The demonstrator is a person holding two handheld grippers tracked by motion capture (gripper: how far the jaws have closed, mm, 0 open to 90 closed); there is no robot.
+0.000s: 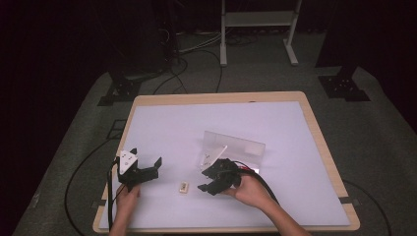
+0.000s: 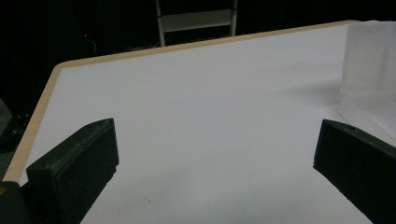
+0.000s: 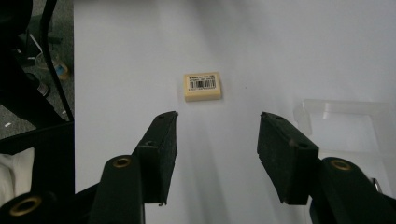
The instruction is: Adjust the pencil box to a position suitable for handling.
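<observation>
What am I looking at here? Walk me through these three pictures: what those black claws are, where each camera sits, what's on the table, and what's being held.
A person at a table holds a hand tool in each hand: a gripper with two black jaws, no robot arm involved. The high view looks down from above the person's side. There the left gripper is at the left, the right gripper near the middle.

The other two pictures come from cameras riding on the grippers, looking along their own jaws. The left gripper points across the bare white surface. The right gripper points at a small cream eraser with a barcode label, lying just ahead of its open jaws.

A clear plastic box with its lid up also sits on the table, beside the right gripper.

Both grippers are open and hold nothing.
</observation>
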